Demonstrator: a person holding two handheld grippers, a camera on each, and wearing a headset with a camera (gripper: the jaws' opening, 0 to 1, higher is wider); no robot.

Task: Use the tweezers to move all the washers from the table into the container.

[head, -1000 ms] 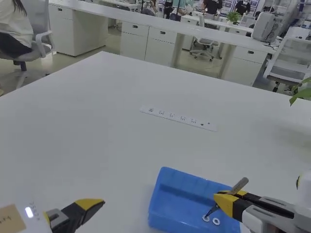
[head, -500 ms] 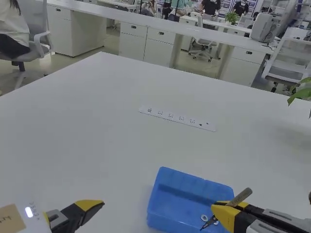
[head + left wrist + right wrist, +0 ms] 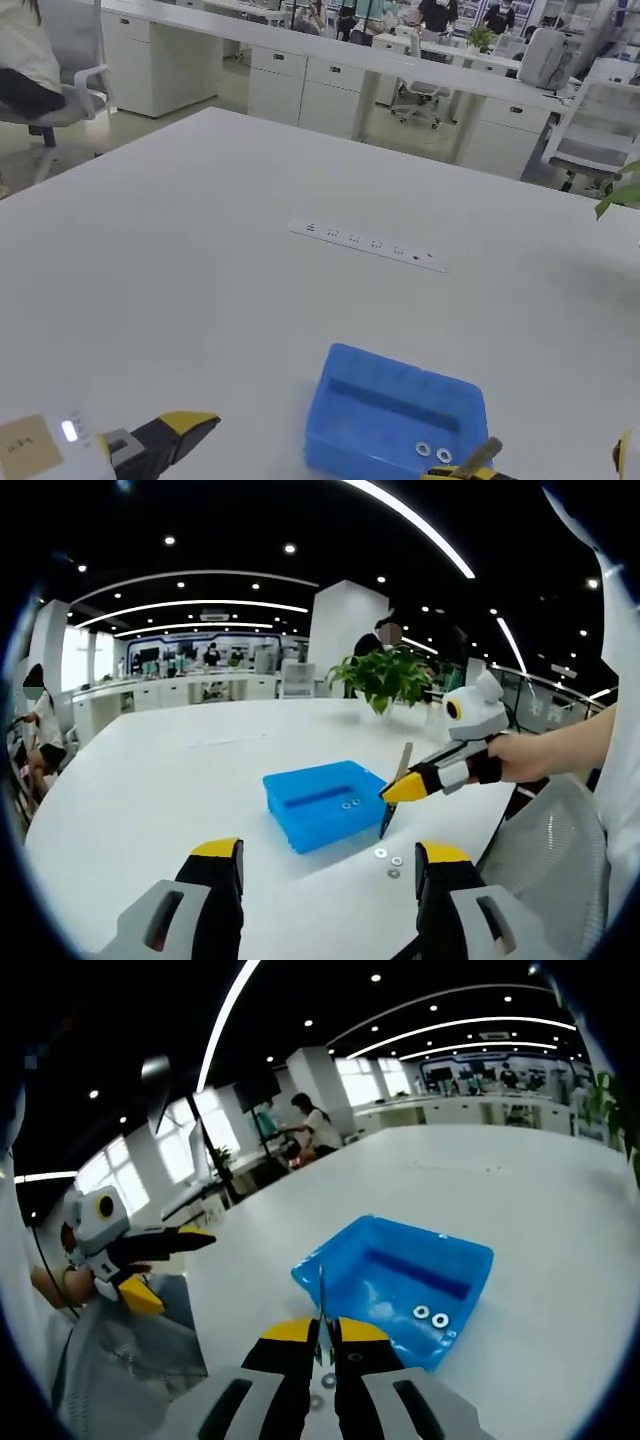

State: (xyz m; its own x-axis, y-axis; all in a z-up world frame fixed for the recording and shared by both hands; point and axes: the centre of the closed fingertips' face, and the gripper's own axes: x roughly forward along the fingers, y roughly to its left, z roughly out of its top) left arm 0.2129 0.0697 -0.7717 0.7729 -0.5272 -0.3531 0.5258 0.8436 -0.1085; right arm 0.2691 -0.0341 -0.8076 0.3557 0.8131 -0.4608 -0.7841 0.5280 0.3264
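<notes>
tweezers (image 3: pixel 321 1295) that stood over the blue container (image 3: pixel 370 400) a second ago have drawn back toward the near edge of the head view, and the right gripper (image 3: pixel 320 1332) with them. the two washers (image 3: pixel 422 450) in the container's near corner lie where they lay. three loose washers (image 3: pixel 380 853) are left on the table (image 3: pixel 200 250), just beside the container's near wall and almost under the tweezer tips in the left gripper view. they are small flat metal rings, light and stiff. they are likely slick on the smooth top, with nothing standing up to grab. my guess is the best hold is across the rim, one tip through the hole and one outside, or a tip slid under the edge to tilt it first. squeezed hard from the sides, one would probably skate or flick away. the tweezers look thin and springy. the right gripper's jaws are pressed together on the shank, with the blades pointing forward and down. the left gripper (image 3: pixel 328 852) hangs well to the side of the container, jaws spread wide with nothing between them. a power strip (image 3: pixel 368 243) lies further out on the table, well apart from the work.
</notes>
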